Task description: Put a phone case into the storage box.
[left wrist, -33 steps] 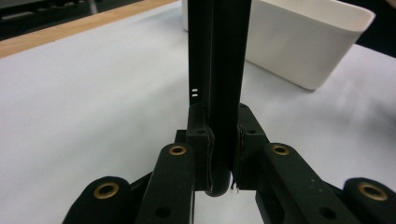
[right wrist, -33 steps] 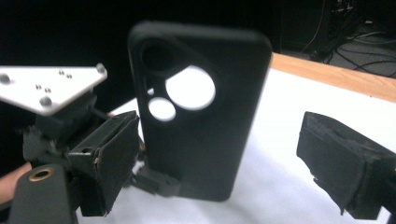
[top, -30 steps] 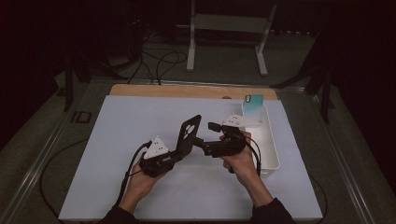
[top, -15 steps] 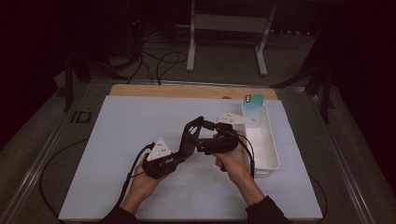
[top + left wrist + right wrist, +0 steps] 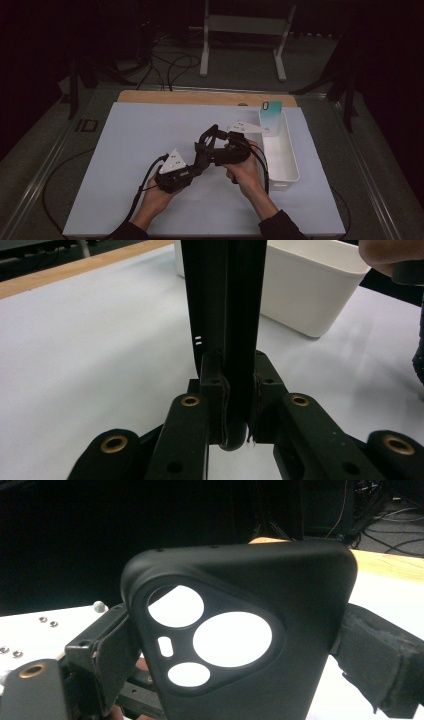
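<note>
1. High view: my left gripper (image 5: pixel 202 150) and right gripper (image 5: pixel 206 145) meet over the middle of the white mat (image 5: pixel 125 150), both on a black phone case (image 5: pixel 207 137) held above it.
2. Left gripper view: I see the case (image 5: pixel 225 315) edge-on, standing straight up between my jaws, which are clamped on its lower end.
3. Right gripper view: the case (image 5: pixel 260 630) faces me with its back, showing two round cut-outs, a smaller oval one and a small slot. My jaws sit against its two side edges, pressed onto it.
4. In that same view, the left gripper (image 5: pixel 75 680) shows behind the case at lower left, gripping it too.
5. A white bin (image 5: pixel 280 150) sits just right of my right hand (image 5: pixel 245 170) in the high view; a teal case (image 5: pixel 271 116) leans upright at its far end.
6. The bin (image 5: pixel 300 290) also appears beyond the held case in the left gripper view, resting on the mat (image 5: pixel 90 340).
7. My left hand (image 5: pixel 157 197) holds its gripper near the mat's front, cable trailing off to the left.
</note>
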Action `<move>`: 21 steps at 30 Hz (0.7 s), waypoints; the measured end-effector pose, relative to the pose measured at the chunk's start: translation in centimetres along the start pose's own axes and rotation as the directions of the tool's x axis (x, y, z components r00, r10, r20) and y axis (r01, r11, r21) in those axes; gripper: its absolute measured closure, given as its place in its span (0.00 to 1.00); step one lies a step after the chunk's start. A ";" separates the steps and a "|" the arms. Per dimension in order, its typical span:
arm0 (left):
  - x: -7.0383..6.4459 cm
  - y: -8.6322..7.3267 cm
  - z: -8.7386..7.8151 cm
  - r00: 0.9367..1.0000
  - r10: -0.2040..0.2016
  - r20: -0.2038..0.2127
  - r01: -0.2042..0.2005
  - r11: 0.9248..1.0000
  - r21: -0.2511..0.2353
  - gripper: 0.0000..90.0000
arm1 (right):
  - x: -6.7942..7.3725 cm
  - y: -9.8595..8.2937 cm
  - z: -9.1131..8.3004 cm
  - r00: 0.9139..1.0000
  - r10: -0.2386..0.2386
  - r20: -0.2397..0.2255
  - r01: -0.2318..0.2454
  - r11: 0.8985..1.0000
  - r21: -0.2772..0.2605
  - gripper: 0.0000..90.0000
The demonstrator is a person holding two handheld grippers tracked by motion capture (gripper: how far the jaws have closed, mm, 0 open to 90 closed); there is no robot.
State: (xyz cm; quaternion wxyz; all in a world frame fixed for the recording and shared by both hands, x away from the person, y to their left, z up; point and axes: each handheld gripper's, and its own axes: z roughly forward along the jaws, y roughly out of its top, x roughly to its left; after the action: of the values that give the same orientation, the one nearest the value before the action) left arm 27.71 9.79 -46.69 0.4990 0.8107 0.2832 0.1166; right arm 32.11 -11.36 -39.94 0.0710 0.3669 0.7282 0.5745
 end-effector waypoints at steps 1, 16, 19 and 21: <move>0.0 0.0 0.0 1.000 -0.001 0.003 0.001 1.000 0.000 0.90 | 0.0 0.0 0.0 1.000 0.000 0.001 0.000 1.000 0.001 0.11; 0.1 -0.1 0.2 1.000 -0.009 0.011 0.009 1.000 0.001 0.90 | -0.1 -0.2 0.0 1.000 0.001 0.030 -0.001 1.000 0.013 0.15; 0.1 -0.1 0.2 1.000 -0.008 0.008 0.008 1.000 0.000 0.89 | -0.1 -0.1 -0.1 0.999 0.001 0.035 -0.002 1.000 0.018 0.15; 0.1 -0.1 0.1 1.000 -0.008 0.004 0.008 1.000 -0.001 0.89 | -0.2 -0.1 -0.1 0.999 0.001 0.034 -0.002 1.000 0.016 0.15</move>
State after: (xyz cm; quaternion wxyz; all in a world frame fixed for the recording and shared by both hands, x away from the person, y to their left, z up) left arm 27.85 9.79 -46.83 0.5005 0.8095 0.2854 0.1129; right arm 32.13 -11.54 -40.10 0.0800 0.3777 0.7312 0.5624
